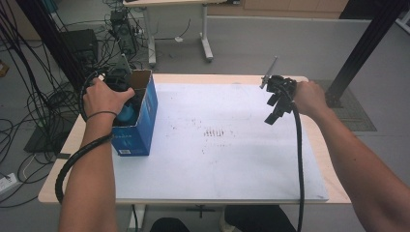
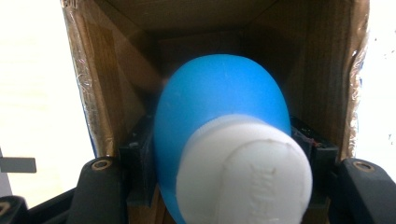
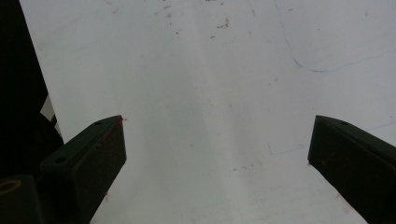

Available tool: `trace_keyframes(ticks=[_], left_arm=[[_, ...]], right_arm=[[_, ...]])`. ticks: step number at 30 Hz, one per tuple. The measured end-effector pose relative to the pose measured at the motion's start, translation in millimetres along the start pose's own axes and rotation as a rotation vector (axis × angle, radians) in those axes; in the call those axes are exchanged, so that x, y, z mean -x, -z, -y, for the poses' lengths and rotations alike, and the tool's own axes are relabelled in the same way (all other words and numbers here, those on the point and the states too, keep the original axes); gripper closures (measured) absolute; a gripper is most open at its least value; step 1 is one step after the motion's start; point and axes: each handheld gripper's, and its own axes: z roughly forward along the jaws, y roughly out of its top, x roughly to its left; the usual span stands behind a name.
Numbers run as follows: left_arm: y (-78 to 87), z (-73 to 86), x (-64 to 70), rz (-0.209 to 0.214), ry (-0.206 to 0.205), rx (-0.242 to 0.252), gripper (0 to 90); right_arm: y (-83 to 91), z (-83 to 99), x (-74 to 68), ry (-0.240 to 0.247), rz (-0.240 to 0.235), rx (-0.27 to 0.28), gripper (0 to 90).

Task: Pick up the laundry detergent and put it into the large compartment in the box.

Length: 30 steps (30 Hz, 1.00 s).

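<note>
Tongs on our left [image 2: 215,186] clamp the blue bottle [image 2: 219,121] inside the cardboard box [image 1: 145,113]; our right tongs [image 3: 217,163] gape empty over the worktop [image 1: 222,145]. Lifting askew, we risk snagging the box wall and tipping it.

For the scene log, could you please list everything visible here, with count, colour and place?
bottle: one, blue with a white cap, inside the box, clamped between the left jaws.
box: one, blue cardboard, open top, left part of the table.
table: one, white sheet on a pale wood top, some dark specks near the middle.
second table: one, pale top, white legs, on the floor behind.
cables: many, black, on the floor at left.
left gripper: one, black, reaching into the box.
right gripper: one, black, held above the table's right part, jaws wide apart.
</note>
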Motion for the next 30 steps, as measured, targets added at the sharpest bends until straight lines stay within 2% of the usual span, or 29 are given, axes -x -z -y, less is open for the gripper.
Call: trace_keyframes(ticks=[30], left_arm=[[-0.1, -1.3, 1.2, -0.004, 0.004, -0.004, 37.7]], right_arm=[[0.9, 1.0, -1.0, 0.001, 0.002, 0.0, 4.1]])
